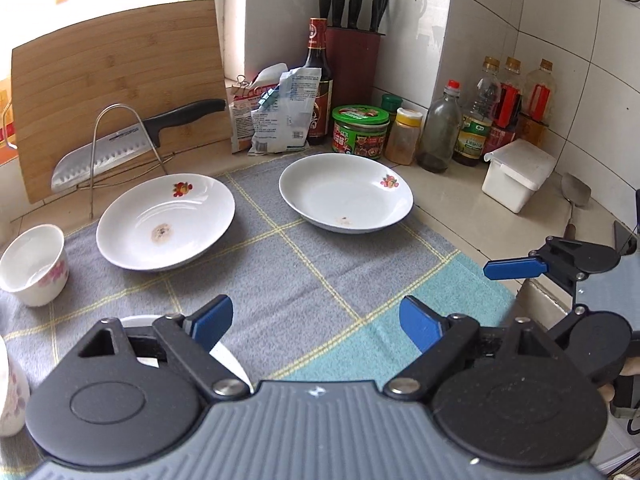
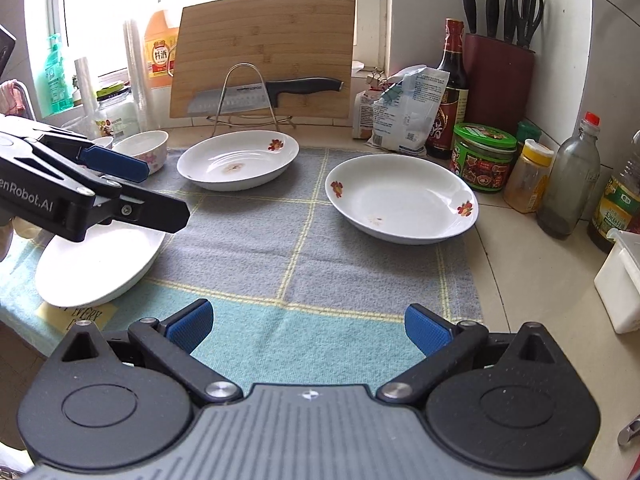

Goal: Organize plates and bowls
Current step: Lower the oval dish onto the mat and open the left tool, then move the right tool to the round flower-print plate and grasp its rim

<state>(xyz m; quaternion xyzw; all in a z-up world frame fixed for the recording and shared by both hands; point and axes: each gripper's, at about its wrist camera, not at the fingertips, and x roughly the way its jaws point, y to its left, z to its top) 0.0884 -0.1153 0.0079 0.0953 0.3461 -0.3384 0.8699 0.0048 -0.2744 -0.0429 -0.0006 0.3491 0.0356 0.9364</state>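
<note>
Two white plates with red flower marks lie on a grey and teal cloth: the left plate (image 1: pixel 166 222) (image 2: pixel 238 159) and the right plate (image 1: pixel 346 193) (image 2: pixel 402 199). A third white plate (image 2: pixel 100 266) (image 1: pixel 228 356) lies at the cloth's near left, under my left gripper. A white bowl with pink flowers (image 1: pixel 34 264) (image 2: pixel 144 150) stands at the far left. My left gripper (image 1: pixel 316 326) is open and empty above the cloth; it also shows in the right wrist view (image 2: pixel 160 188). My right gripper (image 2: pixel 308 330) is open and empty, and shows at the right of the left wrist view (image 1: pixel 516 270).
A knife rack with a cleaver (image 1: pixel 108 156) and a bamboo cutting board (image 1: pixel 120 88) stand behind the plates. Jars, sauce bottles (image 1: pixel 320 80), a knife block (image 1: pixel 354 68) and a white container (image 1: pixel 516 174) line the back and right wall. Another floral bowl (image 1: pixel 10 392) sits at the near left.
</note>
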